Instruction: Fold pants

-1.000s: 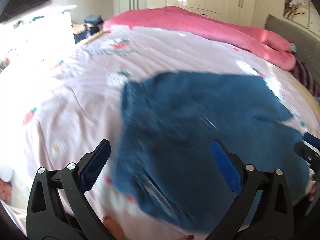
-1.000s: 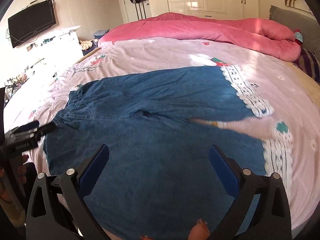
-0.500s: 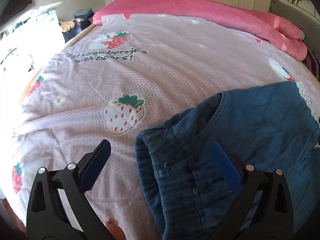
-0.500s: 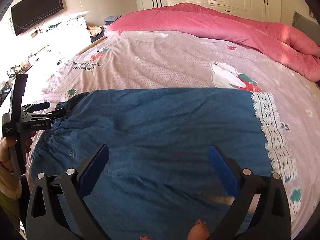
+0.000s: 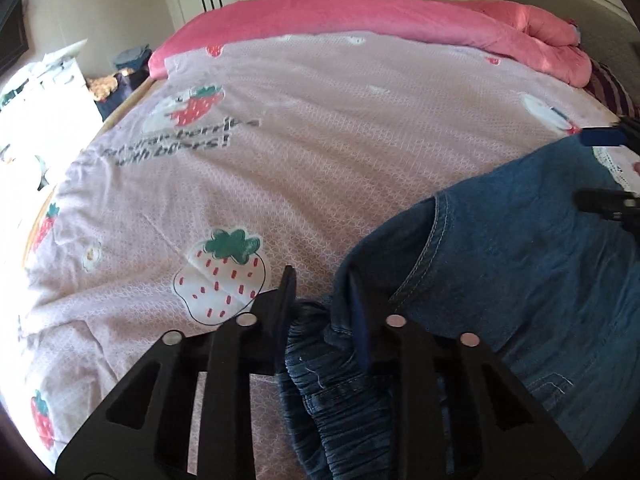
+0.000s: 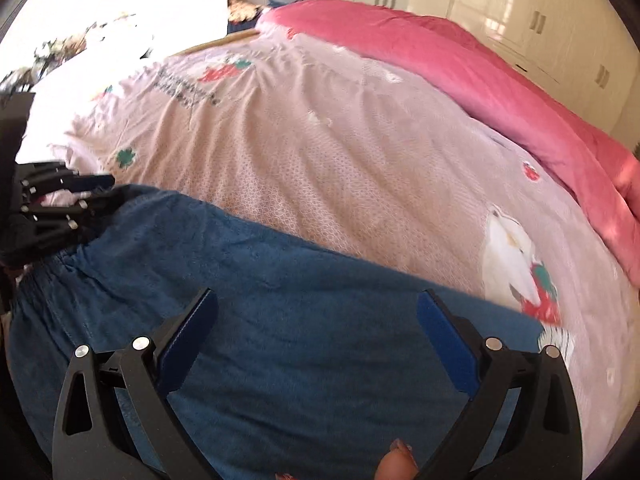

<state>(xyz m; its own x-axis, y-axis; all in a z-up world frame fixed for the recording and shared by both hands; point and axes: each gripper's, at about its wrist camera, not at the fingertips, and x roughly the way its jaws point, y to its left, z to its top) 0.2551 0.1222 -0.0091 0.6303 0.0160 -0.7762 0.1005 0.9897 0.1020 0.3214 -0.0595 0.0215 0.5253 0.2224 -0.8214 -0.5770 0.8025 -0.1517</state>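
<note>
Left wrist view: left gripper (image 5: pixel 326 308) jaws pinch the gathered waistband of the blue pants (image 5: pixel 500 280). Right gripper (image 6: pixel 316 340) jaws gape wide above the pants (image 6: pixel 280 312), which lie on the strawberry-print bedspread (image 6: pixel 340 152); pink quilt (image 6: pixel 500 80) beyond.

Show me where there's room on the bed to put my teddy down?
Free: the bedspread between the jeans and the pink quilt, around the strawberry print. Crowded: the near right, where jeans spread under the right tongs and bunch in the left tongs.

"with bears!" on bedsheet (image 5: pixel 360 152)
</note>
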